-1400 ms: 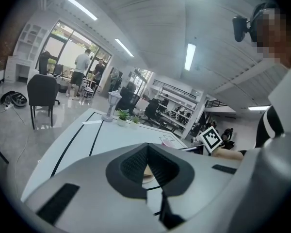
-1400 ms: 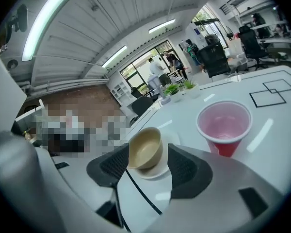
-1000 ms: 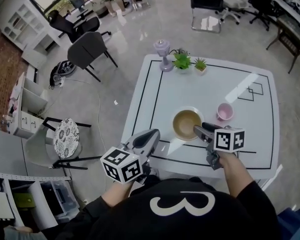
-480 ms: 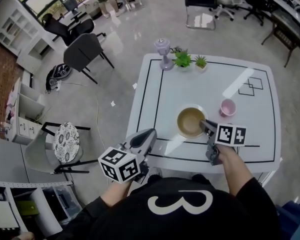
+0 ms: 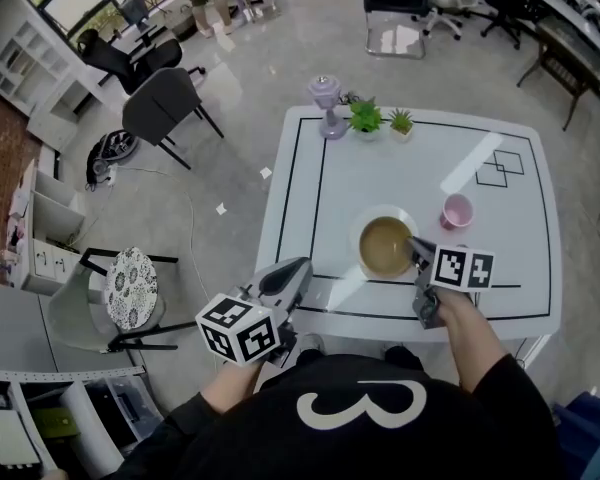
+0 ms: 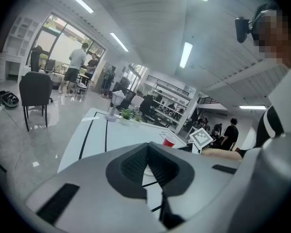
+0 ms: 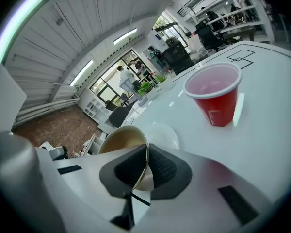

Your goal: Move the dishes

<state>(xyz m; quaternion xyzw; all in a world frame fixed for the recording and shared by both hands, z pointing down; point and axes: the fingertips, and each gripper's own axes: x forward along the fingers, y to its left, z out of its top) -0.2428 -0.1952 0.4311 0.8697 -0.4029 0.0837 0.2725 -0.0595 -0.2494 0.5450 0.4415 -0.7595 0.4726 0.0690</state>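
A tan bowl (image 5: 384,246) sits on a white plate (image 5: 380,215) near the front of the white table (image 5: 380,168). My right gripper (image 5: 418,252) has just been closing and is now shut on the bowl's right rim. In the right gripper view the bowl's (image 7: 120,141) thin rim stands between the pads of the right gripper (image 7: 146,152), with the plate (image 7: 166,132) behind it. A pink-red cup (image 5: 457,211) (image 7: 214,93) stands to the right of the bowl. My left gripper (image 5: 288,278) (image 6: 148,152) hovers at the table's front left edge, shut and empty.
A purple lamp (image 5: 326,103) and two small potted plants (image 5: 365,118) stand at the table's far left corner. A chair with a patterned seat (image 5: 130,286) is on the floor to the left. Black lines mark the tabletop.
My right gripper's jaws, open beside the bowl a second ago, have closed on its rim. The left gripper has hardly shifted.
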